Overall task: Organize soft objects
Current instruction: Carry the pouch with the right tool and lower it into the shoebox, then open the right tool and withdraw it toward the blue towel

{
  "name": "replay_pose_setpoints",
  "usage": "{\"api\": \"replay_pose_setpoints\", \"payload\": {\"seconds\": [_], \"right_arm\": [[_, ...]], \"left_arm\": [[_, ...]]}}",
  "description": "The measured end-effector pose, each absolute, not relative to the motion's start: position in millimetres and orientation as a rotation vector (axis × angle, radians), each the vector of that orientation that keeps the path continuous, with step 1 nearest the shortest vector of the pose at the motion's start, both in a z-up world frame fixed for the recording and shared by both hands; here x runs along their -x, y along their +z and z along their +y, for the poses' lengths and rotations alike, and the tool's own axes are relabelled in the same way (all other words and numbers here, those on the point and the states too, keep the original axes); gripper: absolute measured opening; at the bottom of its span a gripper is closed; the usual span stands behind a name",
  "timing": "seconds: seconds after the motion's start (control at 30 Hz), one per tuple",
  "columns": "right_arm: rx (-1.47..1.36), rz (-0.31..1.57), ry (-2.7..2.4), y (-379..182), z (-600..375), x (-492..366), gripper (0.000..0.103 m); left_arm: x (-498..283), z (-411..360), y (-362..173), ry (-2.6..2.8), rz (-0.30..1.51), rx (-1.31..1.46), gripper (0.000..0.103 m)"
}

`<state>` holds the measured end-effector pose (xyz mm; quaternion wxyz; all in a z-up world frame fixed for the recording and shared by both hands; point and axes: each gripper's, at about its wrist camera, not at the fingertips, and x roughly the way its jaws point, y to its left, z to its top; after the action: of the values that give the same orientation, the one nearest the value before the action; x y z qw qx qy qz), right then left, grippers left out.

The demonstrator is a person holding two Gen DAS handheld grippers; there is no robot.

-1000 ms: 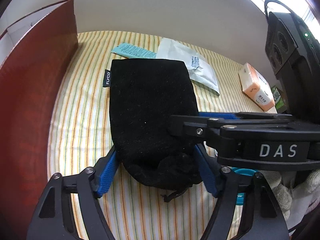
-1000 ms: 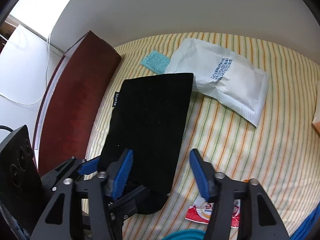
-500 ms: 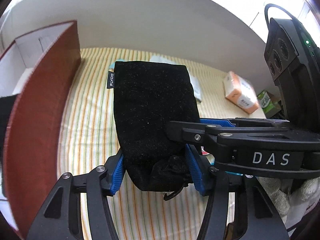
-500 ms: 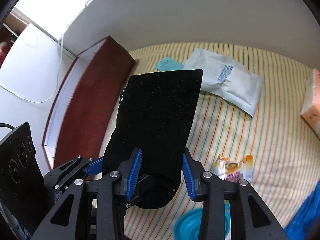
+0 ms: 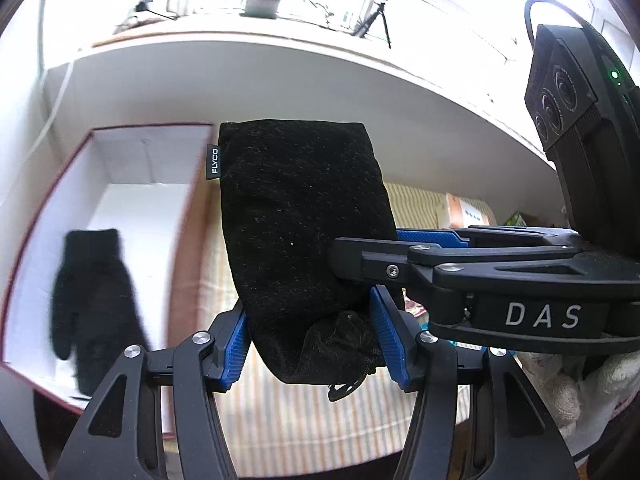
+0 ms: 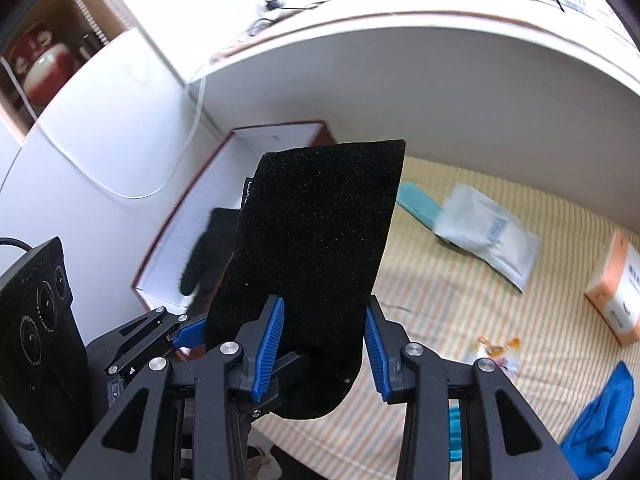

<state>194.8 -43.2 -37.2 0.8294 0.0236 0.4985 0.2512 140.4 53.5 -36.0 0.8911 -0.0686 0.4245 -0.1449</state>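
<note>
The black pouch [image 5: 304,240] is a soft, fuzzy drawstring bag with a small "FLYCO" tag on its side seam and a bunched, gathered mouth. It hangs lifted above the striped tablecloth [image 6: 460,340], just beside the open red box [image 5: 120,184], in which a black glove [image 5: 90,304] lies. The left gripper [image 5: 310,344] clamps its gathered end; the right gripper [image 6: 324,342] pinches the same end from the other side.
</note>
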Motion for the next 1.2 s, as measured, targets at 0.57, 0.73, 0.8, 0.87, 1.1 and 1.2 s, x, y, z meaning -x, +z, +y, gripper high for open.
{"api": "replay_pose_setpoints", "payload": {"seconds": [0.57, 0.73, 0.8, 0.87, 1.1, 1.2], "right_arm": [[0.062, 1.026, 0.661, -21.9, 90.6, -213.8, 0.037], [0.069, 1.043, 0.665, -35.2, 110.5, -224.0, 0.037], [0.074, 1.051, 0.663, -41.6, 114.7, -226.8, 0.037], [0.086, 1.057, 0.655, -48.1, 116.9, -228.7, 0.037], [0.159, 1.022, 0.574, -55.0, 111.4, -230.1, 0.056], [0.177, 0.981, 0.554, -50.2, 99.9, -223.9, 0.061]], "left_arm": [[-145.1, 166.1, -22.9, -0.117, 0.850, 0.186, 0.055], [-152.5, 182.8, -34.6, -0.094, 0.884, 0.207, 0.055], [-156.2, 185.4, -42.1, -0.086, 0.898, 0.206, 0.055], [-163.6, 185.4, -46.3, -0.076, 0.908, 0.196, 0.055], [-169.8, 192.0, -63.5, -0.029, 0.961, 0.204, 0.056], [-163.4, 197.7, -62.0, -0.006, 0.955, 0.214, 0.060]]}}
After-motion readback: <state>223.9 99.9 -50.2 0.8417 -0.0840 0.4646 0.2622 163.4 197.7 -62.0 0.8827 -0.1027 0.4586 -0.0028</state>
